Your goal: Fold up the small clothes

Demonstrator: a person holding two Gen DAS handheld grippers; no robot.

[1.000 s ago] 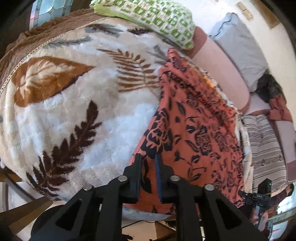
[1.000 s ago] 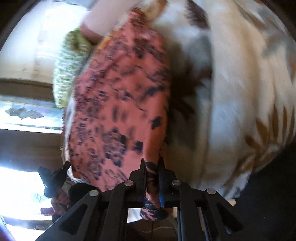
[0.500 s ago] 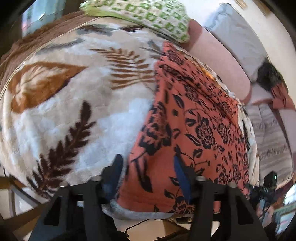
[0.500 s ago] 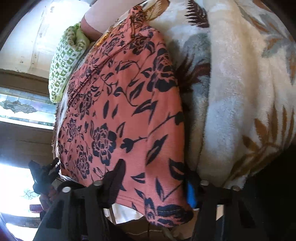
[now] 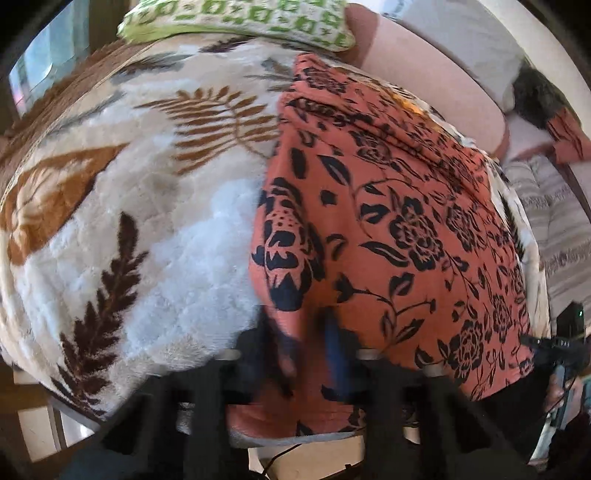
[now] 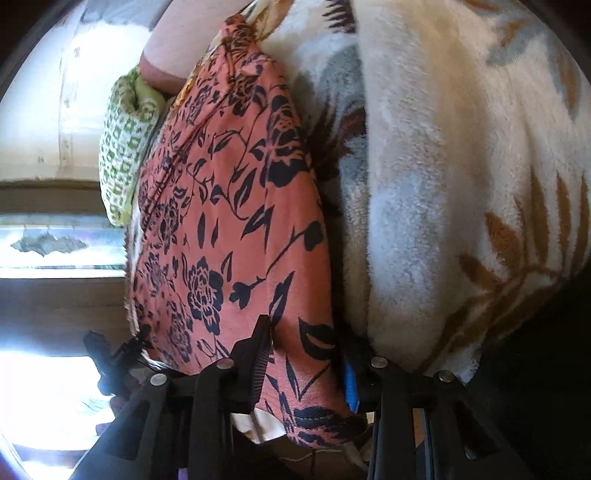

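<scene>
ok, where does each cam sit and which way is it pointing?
Left wrist: on the left gripper, looking along the orange floral garment toward the green pillow; blurred fingers straddle the near hem.
Right wrist: on the right gripper, at the garment's other near corner; open fingers straddle it.
Shared: garment, leaf blanket, pillow.

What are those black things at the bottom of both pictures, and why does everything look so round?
They are tongs. A person holds one pair in each hand, and a small wide-eyed camera sits on each, which bends the view. One picture looks along the left tongs, the other along the right tongs. A fluffy leaf-pattern blanket covers the bed. On it lies an orange cloth with black flowers. Each pair of tongs has a near corner of that cloth between its fingers. The left picture is blurry.
</scene>
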